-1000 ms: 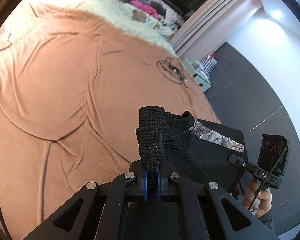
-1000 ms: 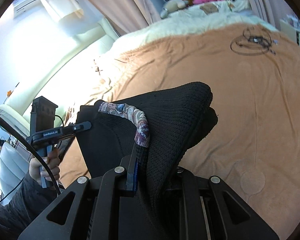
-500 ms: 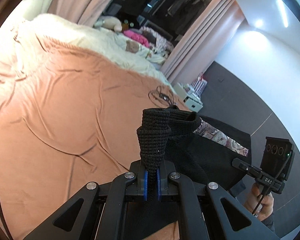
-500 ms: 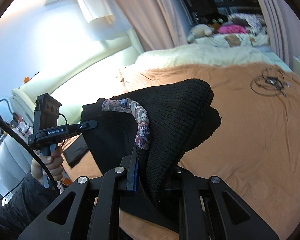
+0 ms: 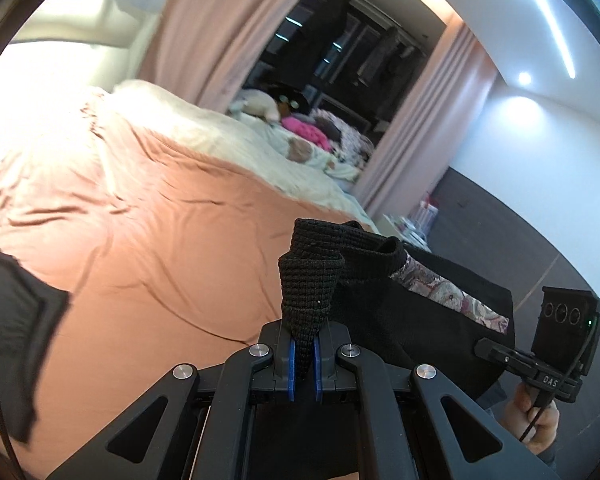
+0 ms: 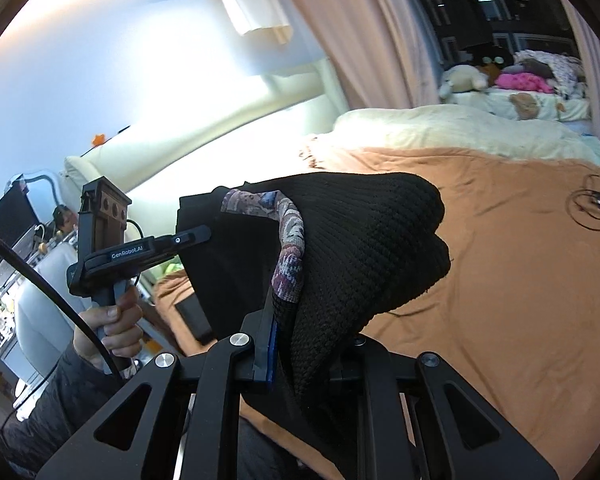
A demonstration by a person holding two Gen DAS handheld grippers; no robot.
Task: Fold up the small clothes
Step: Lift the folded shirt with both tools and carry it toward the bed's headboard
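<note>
The left gripper is closed tight on a bunched corner of the black knit garment. The right gripper pinches its other edge. The garment hangs stretched between them above the orange bedsheet, both hands raised.

The left gripper is clamped tight on a pinch of black knit garment. The right gripper grips its other corner (jaws slightly wider), both held aloft, angled gently downward.
</note>
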